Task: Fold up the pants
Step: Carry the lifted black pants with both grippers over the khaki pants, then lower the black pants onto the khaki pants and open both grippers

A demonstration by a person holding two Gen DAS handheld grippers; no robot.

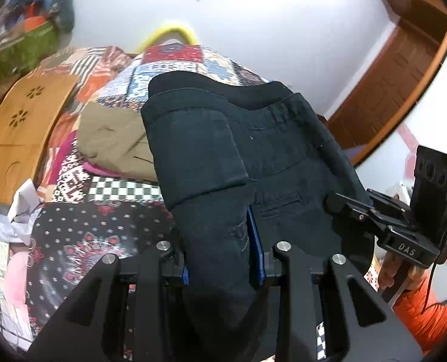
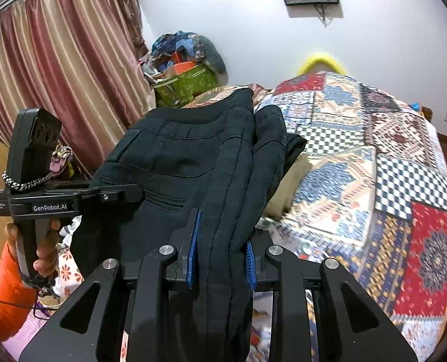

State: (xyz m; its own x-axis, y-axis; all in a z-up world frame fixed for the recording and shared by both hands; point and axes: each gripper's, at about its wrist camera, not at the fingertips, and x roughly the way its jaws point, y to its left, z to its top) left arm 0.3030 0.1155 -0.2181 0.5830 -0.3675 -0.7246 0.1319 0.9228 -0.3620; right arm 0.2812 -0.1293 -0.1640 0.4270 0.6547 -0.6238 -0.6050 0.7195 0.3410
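Dark navy pants (image 1: 223, 150) hang folded in the air above the patchwork bedspread (image 1: 109, 226), held between both grippers. My left gripper (image 1: 223, 259) is shut on a thick bunch of the cloth, blue pads pressing either side. In the right wrist view the same pants (image 2: 193, 157) drape forward, waistband and back pocket showing, and my right gripper (image 2: 222, 259) is shut on the stitched leg seams. Each view shows the other gripper: the right one (image 1: 404, 220) at the right edge, the left one (image 2: 42, 199) at the left, in a hand with an orange sleeve.
A khaki garment (image 1: 115, 138) lies folded on the bed beneath the pants. A wooden board (image 1: 21, 132) rests at the bed's left. A pile of clothes and a green bag (image 2: 184, 69) sit by the curtain (image 2: 60, 75). A yellow pillow (image 2: 321, 60) shows at the bed's far end.
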